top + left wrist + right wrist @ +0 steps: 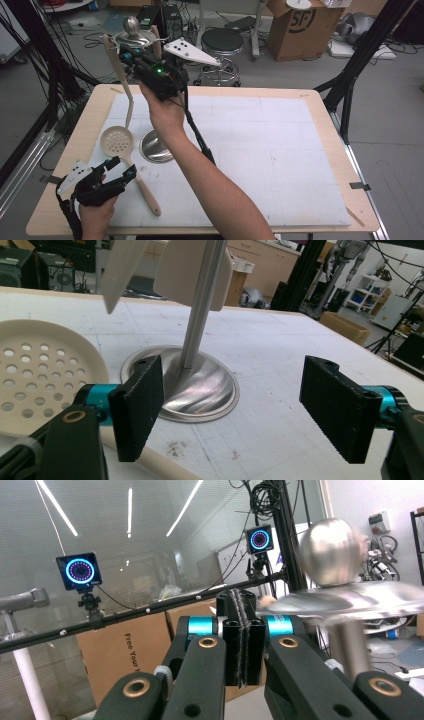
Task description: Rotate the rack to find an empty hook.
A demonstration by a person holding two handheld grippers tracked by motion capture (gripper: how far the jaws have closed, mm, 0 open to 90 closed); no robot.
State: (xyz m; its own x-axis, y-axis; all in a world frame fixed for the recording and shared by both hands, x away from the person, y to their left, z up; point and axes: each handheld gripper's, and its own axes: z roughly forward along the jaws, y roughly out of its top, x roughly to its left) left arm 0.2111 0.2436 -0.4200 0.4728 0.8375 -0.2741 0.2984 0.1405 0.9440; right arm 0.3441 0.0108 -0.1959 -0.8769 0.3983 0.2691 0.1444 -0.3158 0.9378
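A steel utensil stand rises from its round base (156, 148) (200, 390) to a ball-topped disc (133, 31) (350, 597). A cream utensil (122, 75) hangs from the disc on the left. Another cream handle (156, 41) sticks up beside my right gripper (131, 53) (242, 635), which is raised at the disc with its jaws shut and nothing visible between the pads. A cream slotted skimmer (116, 141) (30, 372) lies on the mat, its wooden handle (147, 195) running toward the front. My left gripper (123, 167) (239, 410) stands open just left of that handle, facing the base.
A white mat (260, 150) covers the wooden table (325, 100). Two cream blades (192, 270) hang above the base in the left gripper view. Beyond the far edge are a black stool (222, 42), a cardboard box (300, 25) and black frame legs (350, 75).
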